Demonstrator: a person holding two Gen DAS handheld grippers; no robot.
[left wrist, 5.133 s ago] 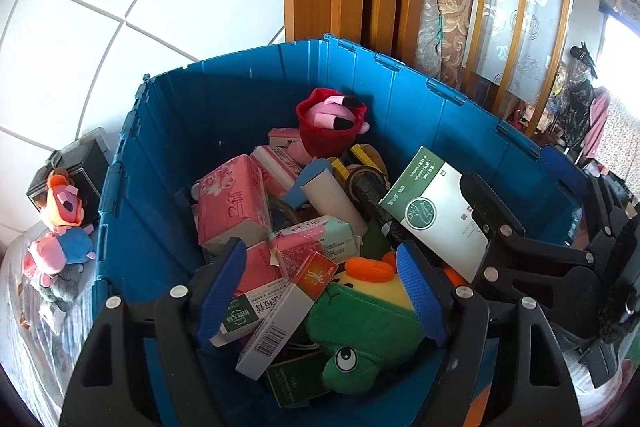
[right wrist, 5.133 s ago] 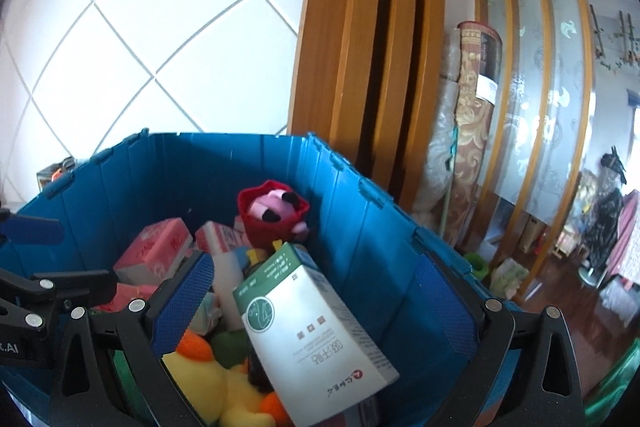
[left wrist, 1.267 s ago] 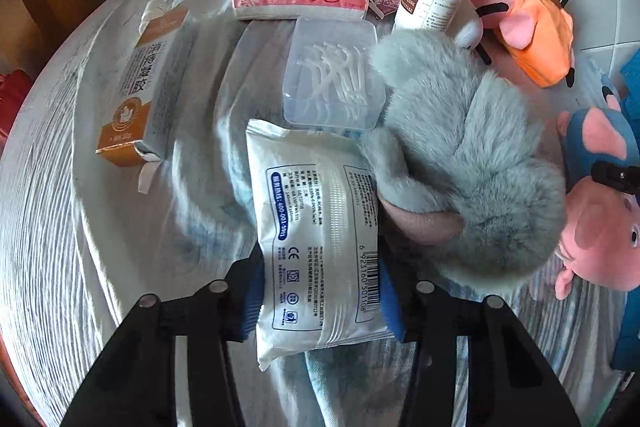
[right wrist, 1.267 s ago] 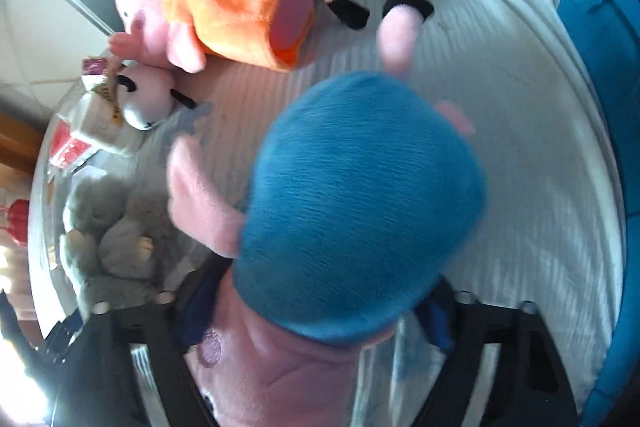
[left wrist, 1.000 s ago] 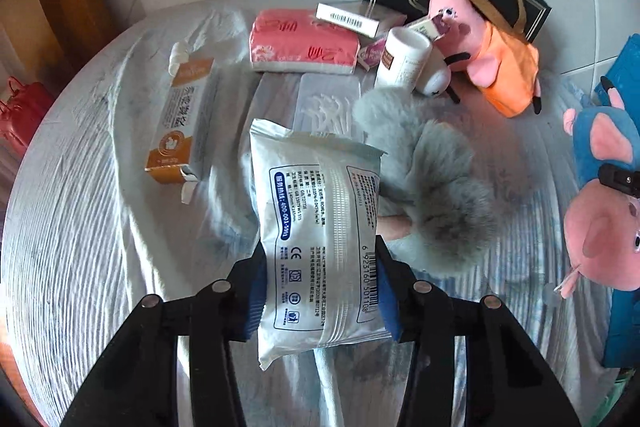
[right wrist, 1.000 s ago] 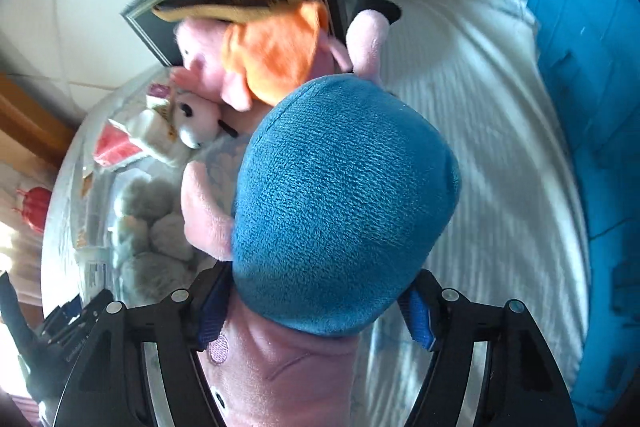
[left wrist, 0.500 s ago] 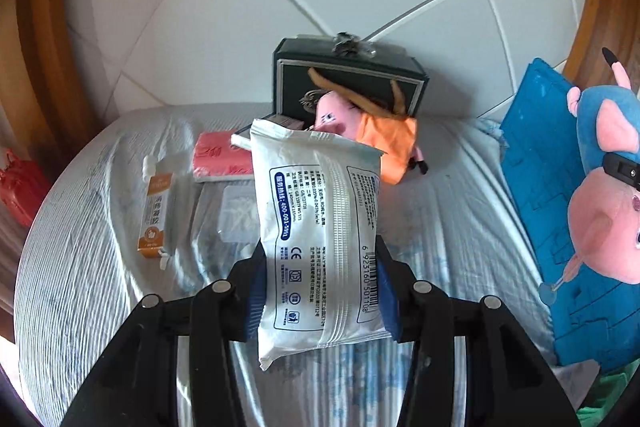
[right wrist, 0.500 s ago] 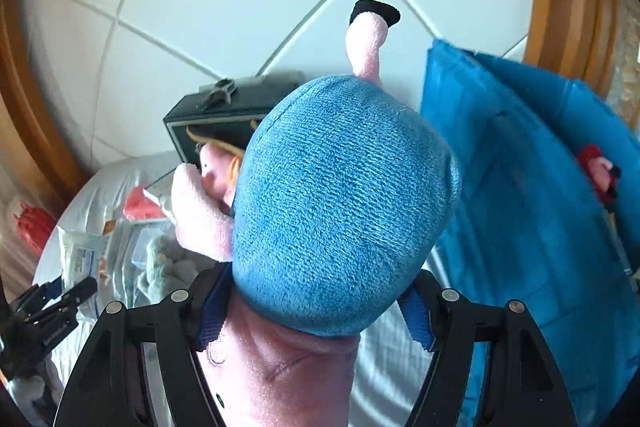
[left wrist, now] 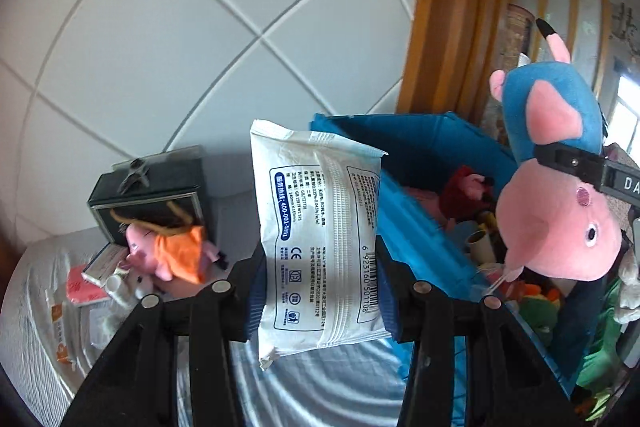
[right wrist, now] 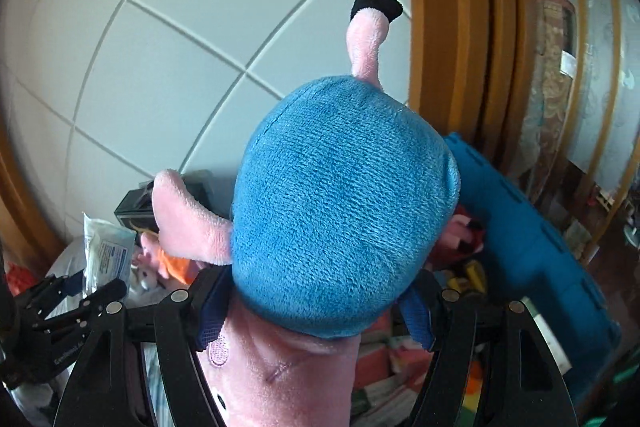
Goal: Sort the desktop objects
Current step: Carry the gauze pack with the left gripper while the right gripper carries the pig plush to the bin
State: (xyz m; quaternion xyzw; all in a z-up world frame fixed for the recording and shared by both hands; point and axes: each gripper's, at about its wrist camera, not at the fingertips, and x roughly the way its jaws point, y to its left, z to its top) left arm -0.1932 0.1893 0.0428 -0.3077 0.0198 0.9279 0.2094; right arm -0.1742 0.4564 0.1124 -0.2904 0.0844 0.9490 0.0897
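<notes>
White wall tiles with diagonal grout lines fill the background, above a counter (left wrist: pixel 36 291) draped in pale striped cloth. At far left on it lie small cartons, then a dark gift box (left wrist: pixel 148 195) with a pig plush in an orange dress (left wrist: pixel 176 255) against it.

Your left gripper (left wrist: pixel 320 291) has its jaws closed narrowly on a white sealed packet (left wrist: pixel 320 239), held upright by its lower half. To the right stands the blue crate (left wrist: pixel 408 223), already crowded with toys and cartons. Furthest right, your right gripper (right wrist: pixel 316 311) has its jaws spread wide yet pressing on a pig plush in a blue shirt (right wrist: pixel 344 203), head toward the camera.

To do this step well, carry each item over the crate's rim before letting go, and release the packet low so it does not catch the near wall.

Compared with a second ago, both items have been lifted off the counter and swung toward the crate; the grey plush that lay beside the packet is out of view.
</notes>
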